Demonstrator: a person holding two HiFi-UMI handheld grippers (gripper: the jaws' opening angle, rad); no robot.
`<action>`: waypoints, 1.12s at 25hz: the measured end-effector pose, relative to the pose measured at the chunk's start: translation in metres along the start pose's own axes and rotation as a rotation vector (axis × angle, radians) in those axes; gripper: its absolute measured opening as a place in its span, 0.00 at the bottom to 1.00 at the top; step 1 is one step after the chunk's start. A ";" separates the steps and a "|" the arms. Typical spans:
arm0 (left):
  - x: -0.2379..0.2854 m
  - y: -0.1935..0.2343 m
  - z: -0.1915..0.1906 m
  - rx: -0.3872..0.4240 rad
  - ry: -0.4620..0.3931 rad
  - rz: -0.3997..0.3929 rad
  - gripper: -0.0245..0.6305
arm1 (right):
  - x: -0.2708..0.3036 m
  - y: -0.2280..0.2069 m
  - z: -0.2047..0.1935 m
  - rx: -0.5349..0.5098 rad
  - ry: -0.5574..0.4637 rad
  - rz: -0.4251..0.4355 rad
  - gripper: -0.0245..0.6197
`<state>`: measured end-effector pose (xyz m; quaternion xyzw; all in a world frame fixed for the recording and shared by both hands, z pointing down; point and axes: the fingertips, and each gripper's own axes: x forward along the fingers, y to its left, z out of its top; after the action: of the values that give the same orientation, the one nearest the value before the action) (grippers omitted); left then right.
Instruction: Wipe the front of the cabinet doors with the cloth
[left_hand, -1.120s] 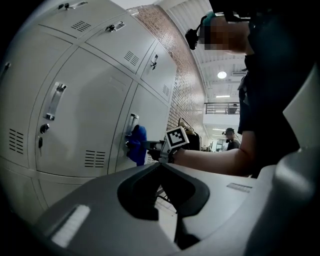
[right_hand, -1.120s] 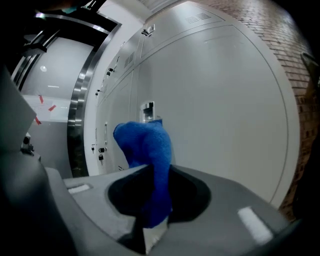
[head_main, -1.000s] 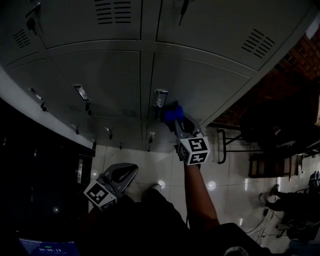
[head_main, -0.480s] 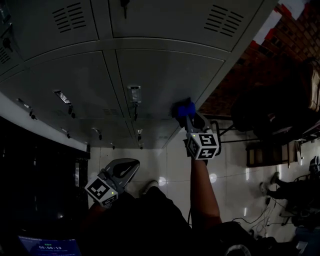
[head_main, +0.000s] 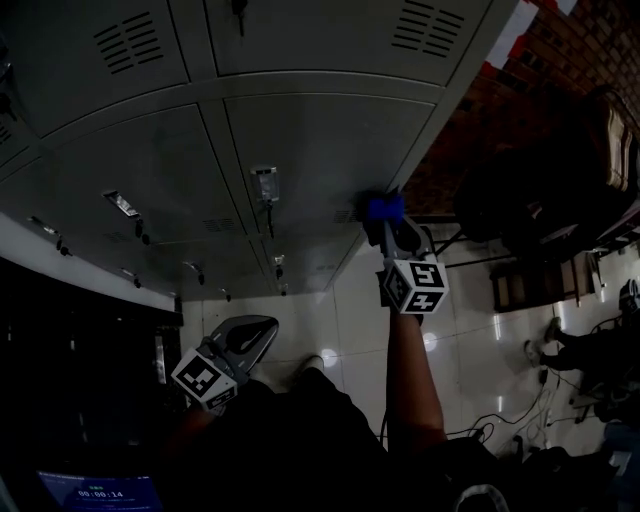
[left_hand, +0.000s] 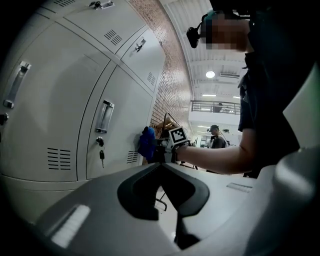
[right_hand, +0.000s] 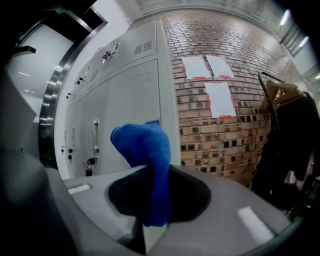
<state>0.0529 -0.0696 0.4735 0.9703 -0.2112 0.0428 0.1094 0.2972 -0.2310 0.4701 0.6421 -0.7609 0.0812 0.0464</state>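
Head view looks steeply down a bank of grey cabinet doors (head_main: 320, 150), with the right gripper (head_main: 386, 214) stretched forward on an outstretched arm and a blue cloth (head_main: 383, 207) bunched at its tip. The cloth sits against the lower right corner of a door, close to the cabinet's outer edge and to the right of a metal handle (head_main: 264, 185). The left gripper (head_main: 262, 332) hangs low near the person's body, well apart from the doors, above the pale tiled floor (head_main: 330, 320). A brick wall (head_main: 560, 50) runs off to the right of the cabinet. Left gripper view shows that gripper's (left_hand: 161, 165) jaws brought together at their tips with nothing between them; beyond them the cloth (left_hand: 146, 143) rests against the cabinet front beside a vent, past a door handle (left_hand: 104, 116) and a hanging key (left_hand: 101, 156), and another person (left_hand: 216, 136) stands far off in the hall. Right gripper view shows its (right_hand: 152, 175) jaws clamped on the cloth (right_hand: 145, 145), which rises from between them as a thick folded lump and reaches the right edge of the nearest door (right_hand: 130, 110). To the right of it stand the brick wall (right_hand: 225, 135), with three paper sheets (right_hand: 210, 75) stuck on it, and a dark coat (right_hand: 290, 145) hanging on a rack.
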 end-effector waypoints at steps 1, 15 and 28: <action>-0.005 0.002 0.000 -0.002 0.002 -0.007 0.04 | -0.001 0.010 -0.001 0.008 0.003 0.014 0.15; -0.084 0.053 0.001 0.013 -0.038 0.023 0.04 | 0.029 0.200 -0.029 -0.024 0.074 0.242 0.15; -0.103 0.070 -0.002 -0.011 -0.038 0.076 0.04 | 0.068 0.253 -0.073 -0.020 0.169 0.330 0.15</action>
<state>-0.0699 -0.0903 0.4754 0.9617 -0.2500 0.0273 0.1089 0.0344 -0.2425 0.5373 0.4990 -0.8501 0.1336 0.1027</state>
